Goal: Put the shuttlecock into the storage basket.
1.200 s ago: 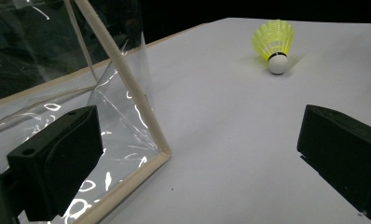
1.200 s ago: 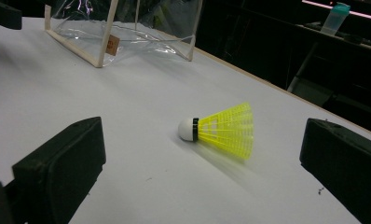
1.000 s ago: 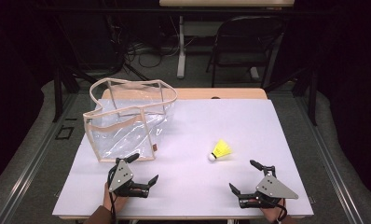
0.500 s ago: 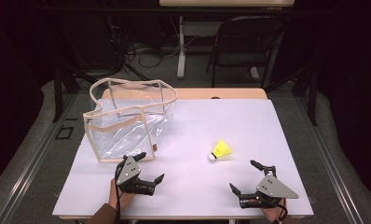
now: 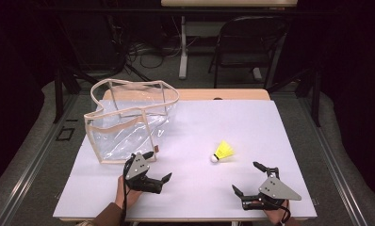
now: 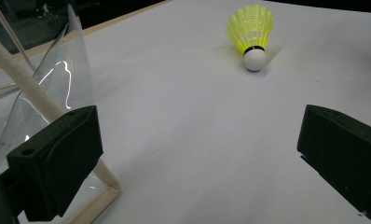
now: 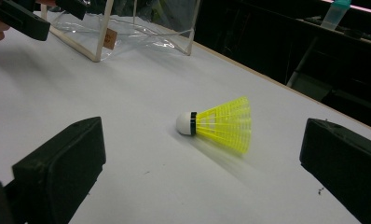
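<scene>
From above, one yellow mesh-skirted shuttlecock with a white cork (image 5: pixel 222 152) lies on its side on the white table (image 5: pixel 199 127), between one clear plastic tote bag with cream trim (image 5: pixel 128 122) and the right gripper (image 5: pixel 255 180). The left gripper (image 5: pixel 154 166) sits just beside the bag's near corner. Both grippers are spread wide, holding nothing.

The left gripper view adds the bag's trim edge touching its left jaw.

The right gripper view adds a small tan tag (image 7: pixel 110 38) on the bag.
</scene>
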Tool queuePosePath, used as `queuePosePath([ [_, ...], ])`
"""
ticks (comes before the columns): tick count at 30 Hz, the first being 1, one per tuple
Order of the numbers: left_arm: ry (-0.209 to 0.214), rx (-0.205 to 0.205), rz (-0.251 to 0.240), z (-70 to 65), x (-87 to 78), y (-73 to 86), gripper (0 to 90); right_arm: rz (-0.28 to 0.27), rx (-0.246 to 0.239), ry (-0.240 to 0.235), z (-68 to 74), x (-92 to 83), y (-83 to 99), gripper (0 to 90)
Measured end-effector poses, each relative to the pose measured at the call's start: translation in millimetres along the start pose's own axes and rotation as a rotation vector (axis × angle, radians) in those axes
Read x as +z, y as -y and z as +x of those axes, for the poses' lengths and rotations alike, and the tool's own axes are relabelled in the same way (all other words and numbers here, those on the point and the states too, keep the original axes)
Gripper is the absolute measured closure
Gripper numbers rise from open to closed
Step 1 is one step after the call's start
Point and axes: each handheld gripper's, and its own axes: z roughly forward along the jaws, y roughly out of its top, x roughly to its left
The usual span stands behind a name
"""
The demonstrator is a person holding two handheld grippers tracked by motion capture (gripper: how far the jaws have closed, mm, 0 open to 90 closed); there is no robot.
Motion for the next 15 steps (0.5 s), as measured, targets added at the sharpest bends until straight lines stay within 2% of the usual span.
queuePosePath([
  [15,0.026,0.016,0.019,-4.1,16.9,-14.6,0.1,0.011,0.001,-0.008,-0.2,1.6,0.8,0.0],
])
